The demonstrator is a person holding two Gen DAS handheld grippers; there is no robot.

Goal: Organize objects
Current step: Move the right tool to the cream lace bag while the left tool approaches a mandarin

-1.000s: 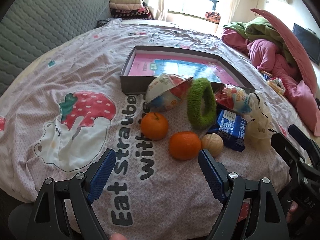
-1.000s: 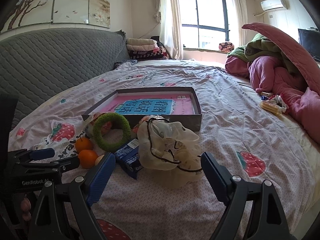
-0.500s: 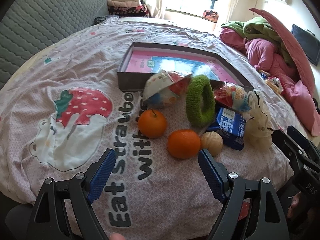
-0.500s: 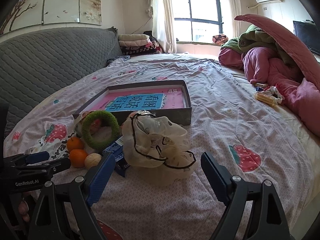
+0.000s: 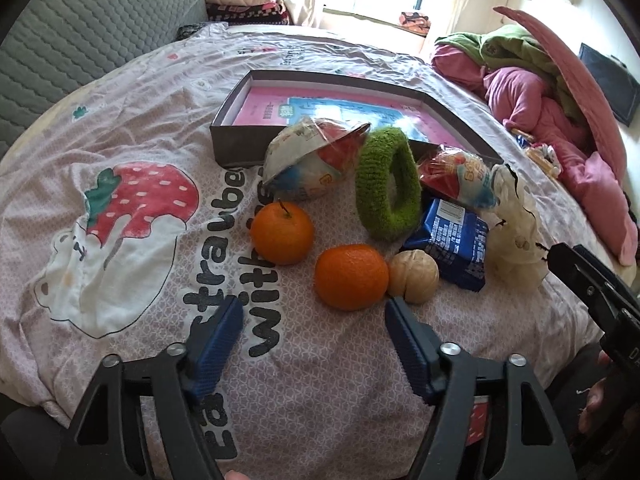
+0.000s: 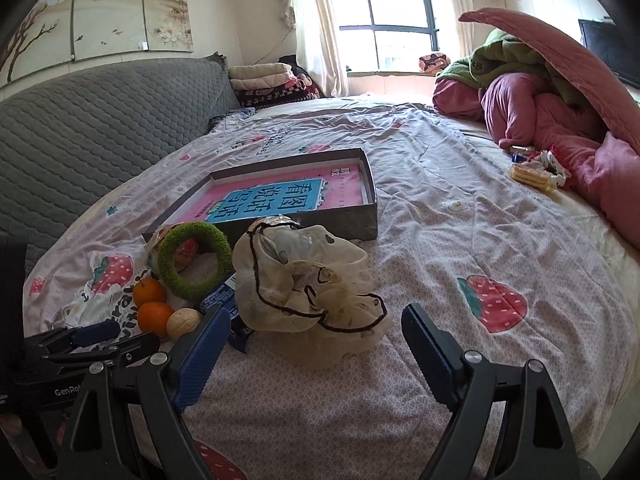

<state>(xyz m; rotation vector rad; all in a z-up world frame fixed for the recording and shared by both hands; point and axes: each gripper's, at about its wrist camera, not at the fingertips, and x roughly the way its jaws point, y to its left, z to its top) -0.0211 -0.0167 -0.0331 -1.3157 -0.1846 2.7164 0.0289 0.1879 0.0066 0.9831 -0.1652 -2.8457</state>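
Note:
On the strawberry-print bedsheet lie two oranges point(image 5: 282, 233) point(image 5: 351, 276), a walnut point(image 5: 413, 276), a green ring point(image 5: 387, 188), a blue packet point(image 5: 452, 243), two snack bags point(image 5: 310, 160) point(image 5: 458, 178) and a cream scrunchie point(image 6: 308, 284). A grey tray point(image 5: 236, 142) with a pink book inside stands behind them. My left gripper point(image 5: 314, 320) is open and empty, just short of the nearer orange. My right gripper point(image 6: 316, 330) is open and empty, just in front of the scrunchie.
A grey quilted headboard point(image 6: 100, 112) runs along the left. Pink and green bedding point(image 6: 552, 100) is piled at the far right, with small wrappers point(image 6: 536, 172) beside it. Folded blankets point(image 6: 268, 80) lie by the window.
Both grippers have moved forward toward the pile; the objects look larger and nearer. The jaws stayed open. No object has moved.

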